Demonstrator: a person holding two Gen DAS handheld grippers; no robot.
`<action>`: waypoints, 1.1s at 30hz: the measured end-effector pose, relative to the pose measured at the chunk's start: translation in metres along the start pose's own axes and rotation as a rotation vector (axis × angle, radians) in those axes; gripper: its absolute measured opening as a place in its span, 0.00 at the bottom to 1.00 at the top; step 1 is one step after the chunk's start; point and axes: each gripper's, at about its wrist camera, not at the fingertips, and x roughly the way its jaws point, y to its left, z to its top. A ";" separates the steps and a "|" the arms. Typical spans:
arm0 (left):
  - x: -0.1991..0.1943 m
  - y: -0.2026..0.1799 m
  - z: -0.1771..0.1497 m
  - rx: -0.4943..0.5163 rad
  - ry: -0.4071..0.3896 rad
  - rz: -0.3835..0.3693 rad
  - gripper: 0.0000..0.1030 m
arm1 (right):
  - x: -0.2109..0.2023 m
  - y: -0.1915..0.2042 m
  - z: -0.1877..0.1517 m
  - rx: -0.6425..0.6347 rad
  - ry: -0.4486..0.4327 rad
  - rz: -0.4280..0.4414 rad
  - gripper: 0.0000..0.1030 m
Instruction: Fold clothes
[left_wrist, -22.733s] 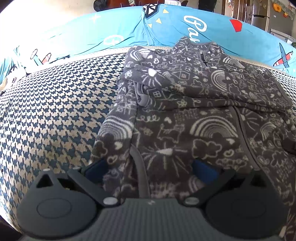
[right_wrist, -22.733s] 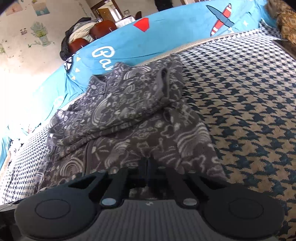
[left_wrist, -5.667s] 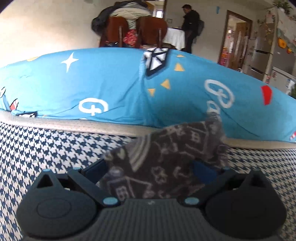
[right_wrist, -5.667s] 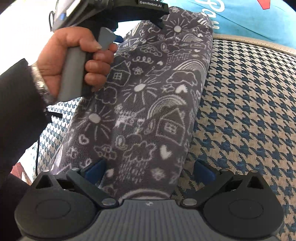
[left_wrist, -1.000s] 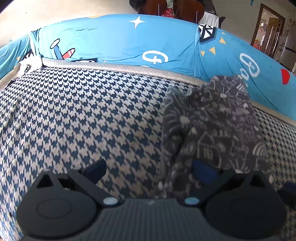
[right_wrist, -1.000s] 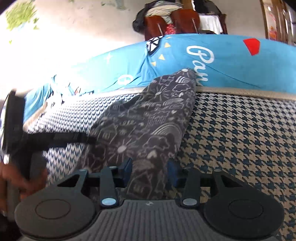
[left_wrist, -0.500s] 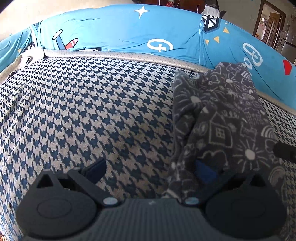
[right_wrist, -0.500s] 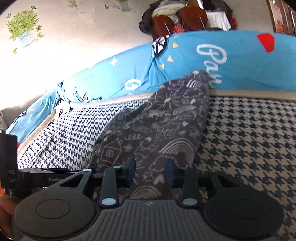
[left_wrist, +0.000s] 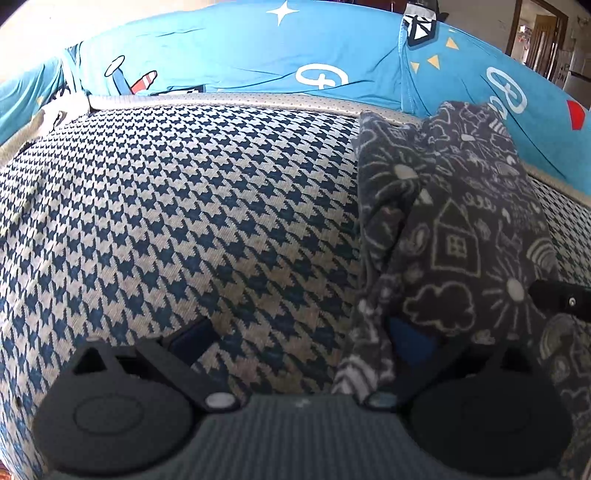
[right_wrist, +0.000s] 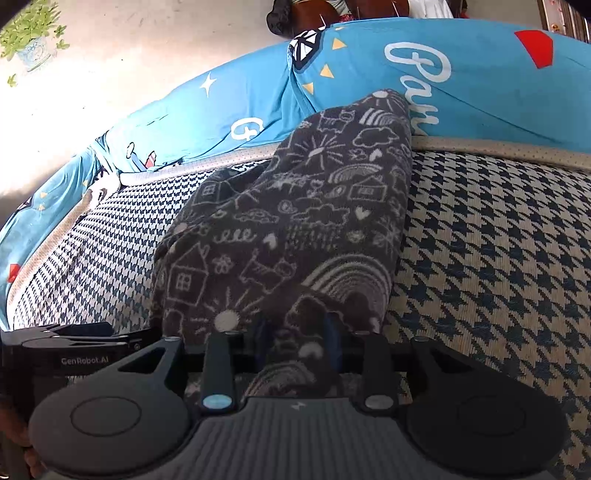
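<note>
The fleece (right_wrist: 295, 229) lies in a long folded strip on the sofa (left_wrist: 184, 206), its far end at the cushion (right_wrist: 480, 92). The right gripper (right_wrist: 295, 343) is closing on the near hem, likely to fold it; the left gripper (left_wrist: 299, 336) stands open beside it.

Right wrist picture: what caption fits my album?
Right gripper closing on folded doodle-print fleece lying on the houndstooth sofa.

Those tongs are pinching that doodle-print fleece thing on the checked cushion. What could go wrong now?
The right tongs are closing on only a bunched edge of the folded fleece garment, so it may slip or unfold. The left tongs stand wide open, with one finger under the fleece; it could snag or drag the fold.
</note>
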 end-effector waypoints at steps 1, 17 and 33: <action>0.000 0.000 0.000 -0.001 -0.001 0.000 1.00 | 0.001 0.001 0.000 -0.002 -0.001 -0.005 0.29; -0.044 -0.027 -0.007 0.065 -0.089 -0.108 1.00 | -0.064 0.019 -0.021 0.053 -0.050 -0.017 0.30; -0.038 -0.001 -0.042 0.005 -0.028 -0.094 1.00 | -0.051 0.017 -0.054 0.067 0.116 -0.171 0.30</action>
